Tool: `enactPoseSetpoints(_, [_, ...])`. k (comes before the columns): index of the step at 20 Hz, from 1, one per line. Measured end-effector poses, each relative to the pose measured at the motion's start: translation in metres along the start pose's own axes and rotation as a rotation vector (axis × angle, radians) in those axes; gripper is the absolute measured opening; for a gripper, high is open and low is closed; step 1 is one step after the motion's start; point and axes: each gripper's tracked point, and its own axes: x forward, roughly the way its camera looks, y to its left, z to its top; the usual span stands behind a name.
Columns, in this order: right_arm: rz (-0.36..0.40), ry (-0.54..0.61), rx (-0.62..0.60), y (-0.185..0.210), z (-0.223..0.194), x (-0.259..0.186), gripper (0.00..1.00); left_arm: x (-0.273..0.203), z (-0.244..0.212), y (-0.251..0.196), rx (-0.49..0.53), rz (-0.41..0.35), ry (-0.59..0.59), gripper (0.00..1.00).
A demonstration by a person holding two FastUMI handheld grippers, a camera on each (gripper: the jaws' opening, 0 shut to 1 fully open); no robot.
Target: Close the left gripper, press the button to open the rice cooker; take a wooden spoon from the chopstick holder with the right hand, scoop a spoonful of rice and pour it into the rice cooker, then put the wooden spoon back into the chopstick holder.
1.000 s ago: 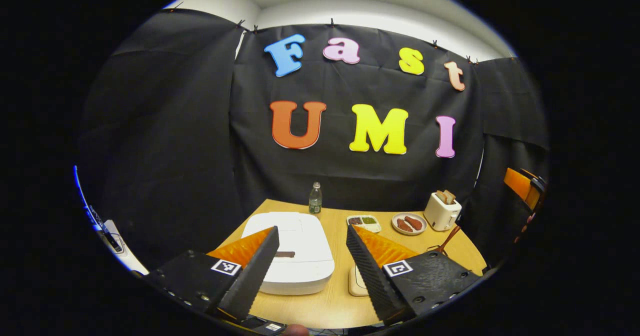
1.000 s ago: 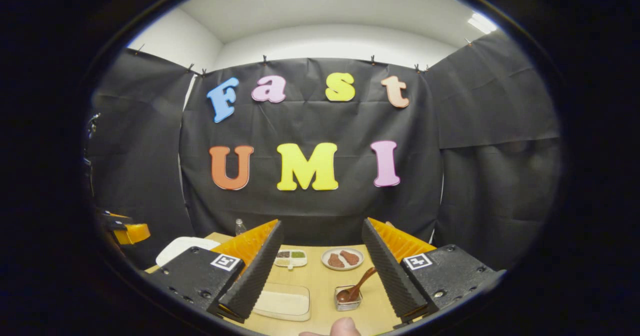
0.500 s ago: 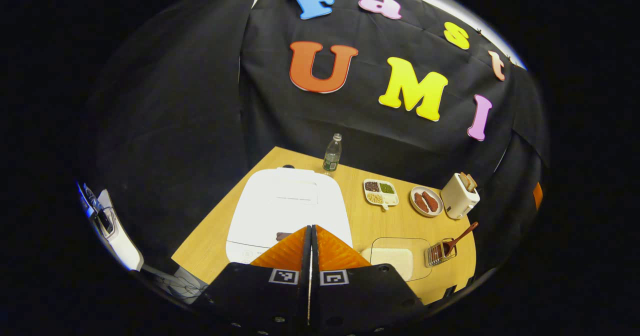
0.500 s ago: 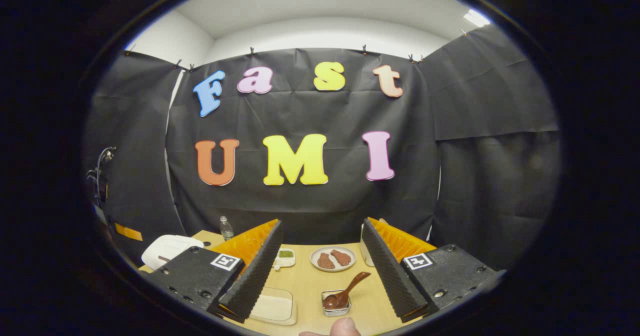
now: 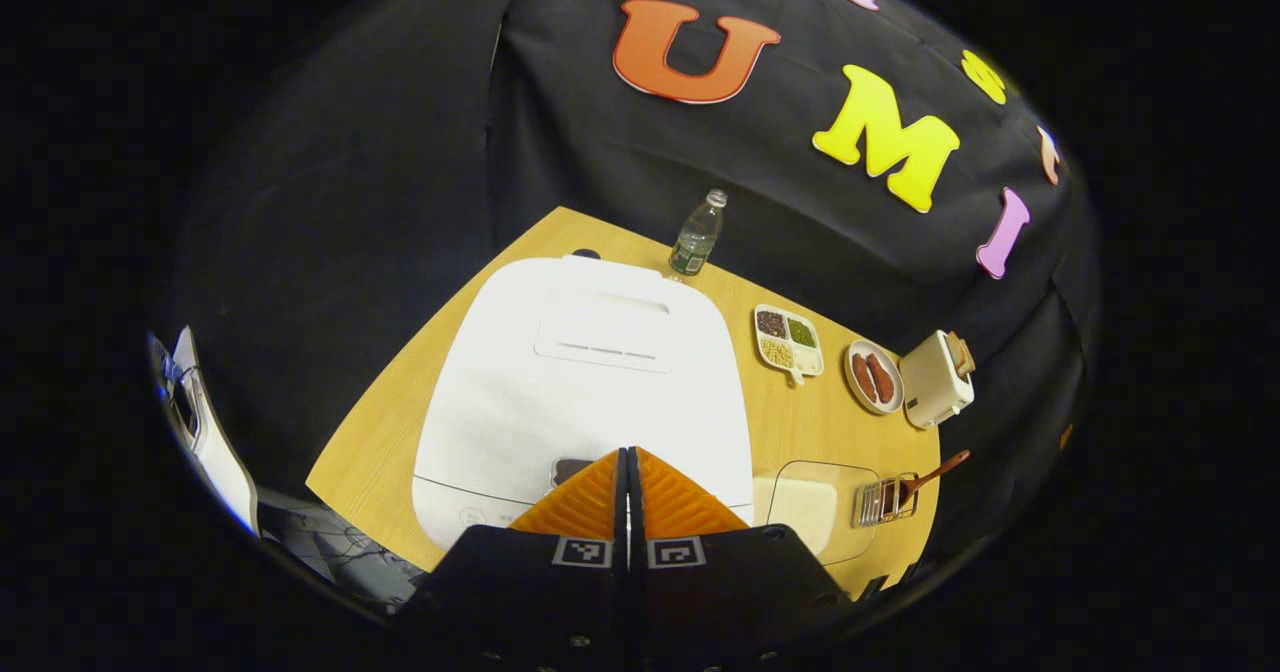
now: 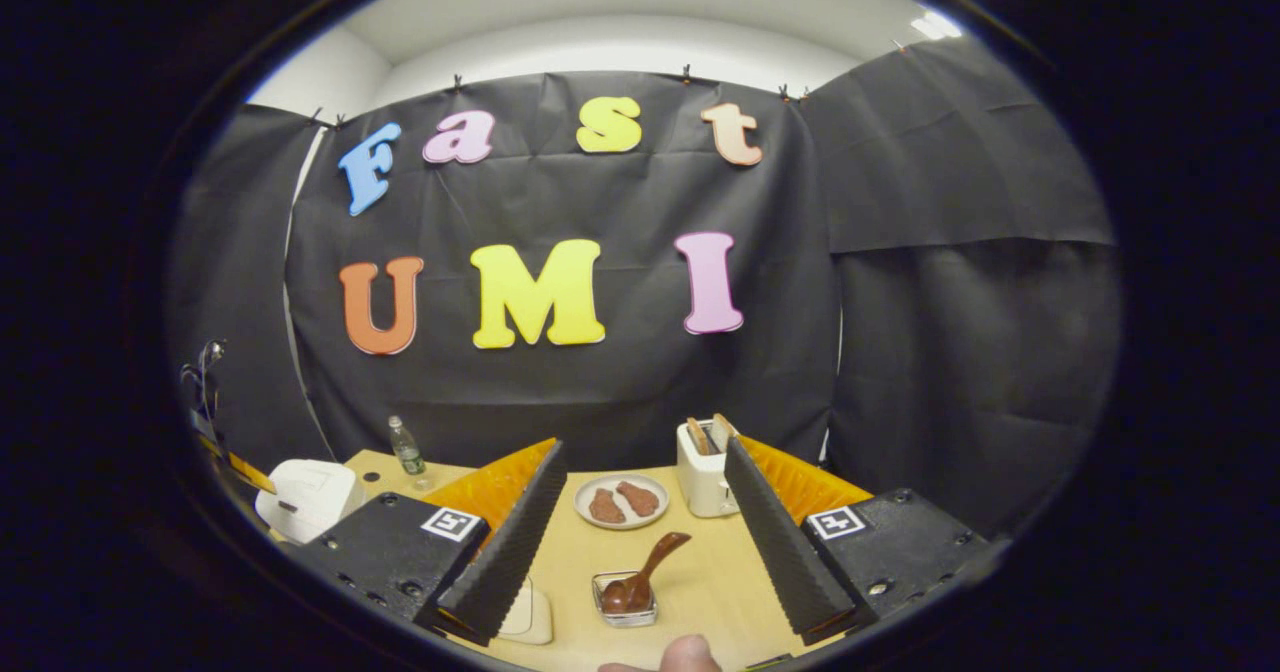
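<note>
1. Since the earlier frames the left gripper [image 5: 627, 472] has come nearer the rice cooker [image 5: 590, 372], and its fingers [image 5: 585, 497], parted a second ago, now lie pressed together with nothing between them. Closed fingers make one blunt tip, suited to pushing a button.
2. Left gripper view: the joined tips hover over the cooker's front edge, just beside a small dark button [image 5: 568, 469]. Contact cannot be told; the lid is down, so the opening step appears unfinished.
3. Right gripper view: the right gripper [image 6: 645, 512] has swung rightward. Its fingers [image 6: 515, 542] stand wide apart and empty, a readiness posture for the spoon pick-up.
4. Between those fingers, farther on, the wooden spoon [image 6: 645, 572] leans in the chopstick holder [image 6: 625, 607] on the bench [image 6: 700, 582], its handle tilted up and to the right, which leaves it free to grasp.
5. A clear tray of rice [image 5: 810, 507] sits between cooker and holder, probably so that the scoop travels little.
6. Beyond lie a plate [image 6: 620, 502], a toaster [image 6: 705, 467], a water bottle [image 5: 697, 237] and a divided dish [image 5: 787, 340].
</note>
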Motion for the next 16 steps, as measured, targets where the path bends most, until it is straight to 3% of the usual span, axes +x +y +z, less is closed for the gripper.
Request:
enactPoseSetpoints(7, [-0.006, 0.022, -0.014, -0.005, -0.004, 0.01, 1.0, 0.011, -0.012, 0.017, -0.02, 0.035, 0.03, 0.0])
enactPoseSetpoints(16, [0.013, 0.03, -0.002, 0.01, -0.011, 0.006, 1.0, 0.01, -0.022, 0.02, -0.036, 0.008, 0.068, 0.0])
